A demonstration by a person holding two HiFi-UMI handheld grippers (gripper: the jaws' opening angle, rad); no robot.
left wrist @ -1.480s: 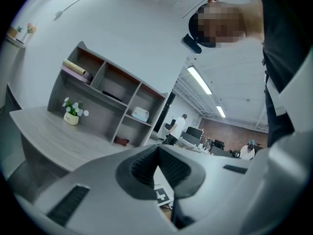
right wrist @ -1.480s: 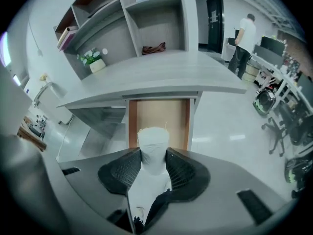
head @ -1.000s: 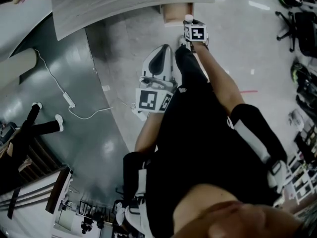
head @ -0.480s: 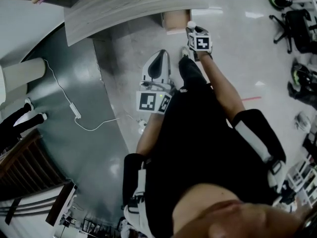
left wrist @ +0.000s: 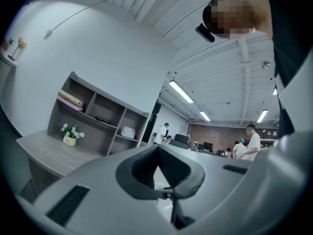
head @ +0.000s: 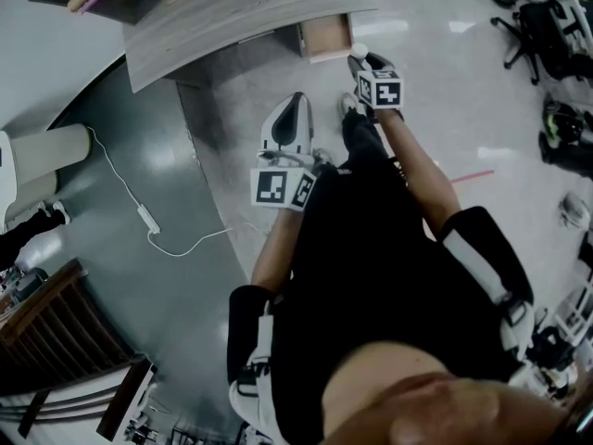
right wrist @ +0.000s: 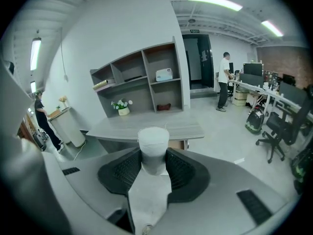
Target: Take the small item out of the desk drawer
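In the head view the grey wooden desk (head: 250,7) lies at the top, with its small drawer (head: 326,35) pulled open under the front edge. My right gripper (head: 359,58) hovers just right of the drawer, shut on a small white cylinder (head: 358,50). In the right gripper view the cylinder (right wrist: 153,148) stands upright between the dark pads, in front of the desk (right wrist: 146,126). My left gripper (head: 289,123) hangs lower, by my body. It points up and away in the left gripper view, and its jaws (left wrist: 168,192) are closed with nothing in them.
An open shelf unit (right wrist: 142,77) with a potted plant (right wrist: 122,106) stands behind the desk. A white cable (head: 148,221) trails over the dark floor at left. Office chairs (head: 547,26) and bags sit at far right. People stand at distant desks (right wrist: 226,80).
The desk and drawer have slid up and left in the head view. My right gripper, still holding the white cylinder, has drawn slightly back from the drawer. The left gripper has barely moved.
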